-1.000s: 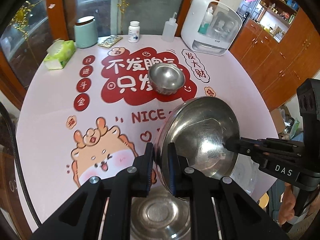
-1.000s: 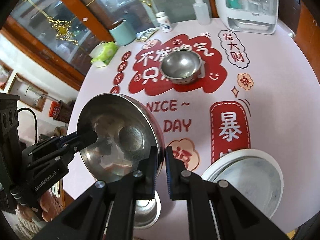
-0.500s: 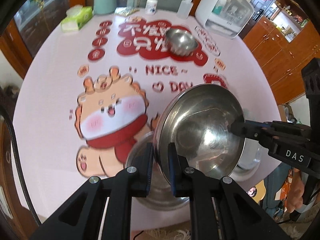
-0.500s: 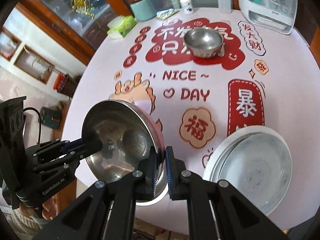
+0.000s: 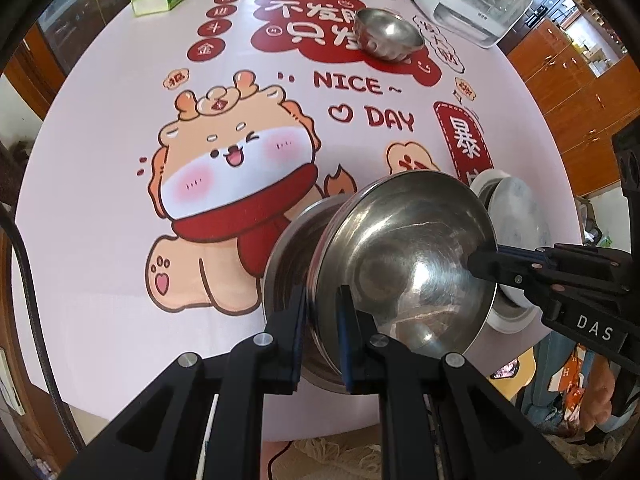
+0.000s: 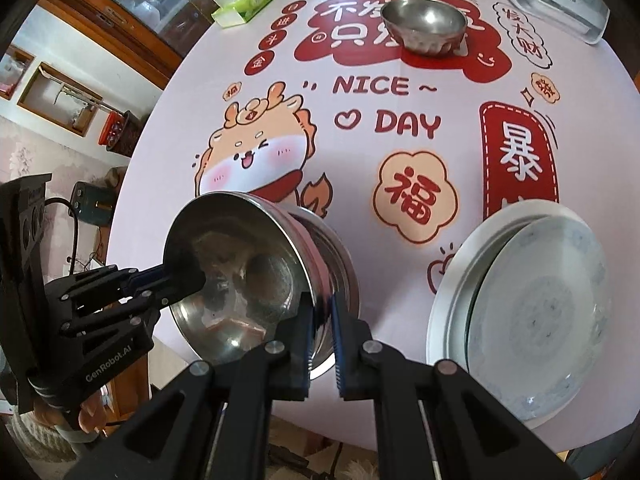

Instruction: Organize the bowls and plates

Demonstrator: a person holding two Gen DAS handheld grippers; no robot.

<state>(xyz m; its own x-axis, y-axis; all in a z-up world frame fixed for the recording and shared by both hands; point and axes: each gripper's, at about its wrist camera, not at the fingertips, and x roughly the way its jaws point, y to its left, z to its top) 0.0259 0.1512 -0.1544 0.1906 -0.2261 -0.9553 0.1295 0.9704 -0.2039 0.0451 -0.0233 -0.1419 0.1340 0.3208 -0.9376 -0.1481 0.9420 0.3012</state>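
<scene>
Held: wide shiny steel bowl, tilted, over second steel bowl on round bench with pink cartoon cloth
Left tongs: clamped on near rim
Right tongs: clamped on opposite rim
Nearby: stacked white plates just beside; small steel bowl far across
Advice: level the rim; centre over the lower bowl; lower both sides evenly; release only once nested

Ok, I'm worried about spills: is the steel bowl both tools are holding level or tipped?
Tipped. The bowl leans with its rim slanted above a second bowl on the table; it looks empty.
</scene>
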